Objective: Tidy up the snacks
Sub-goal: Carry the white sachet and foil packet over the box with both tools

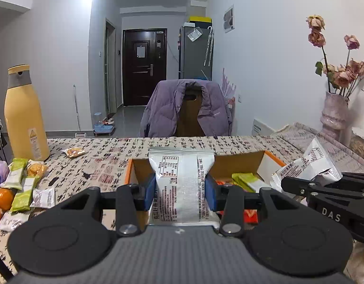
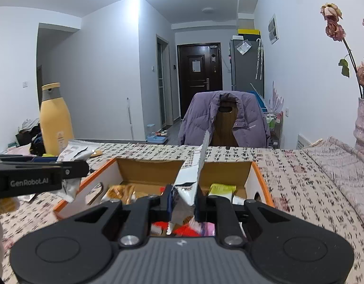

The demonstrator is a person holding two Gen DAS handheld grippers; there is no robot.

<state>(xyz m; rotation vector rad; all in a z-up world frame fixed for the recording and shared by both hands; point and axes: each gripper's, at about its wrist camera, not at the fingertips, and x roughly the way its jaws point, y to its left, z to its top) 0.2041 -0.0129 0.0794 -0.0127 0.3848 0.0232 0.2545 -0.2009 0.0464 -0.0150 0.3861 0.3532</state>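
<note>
White foil snack packet (image 1: 182,184) pinched flat in the left gripper (image 1: 180,193) — right gripper (image 2: 183,203) clamps a second white packet (image 2: 193,175) edge-on, both held over the orange-edged cardboard box (image 2: 125,168) near the table's (image 2: 300,179) front edge.

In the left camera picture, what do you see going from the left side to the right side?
Oranges → yellow bottle → white snack packet shut in the left gripper → green packet in the box → right gripper holding another white packet → pink vase.
</note>
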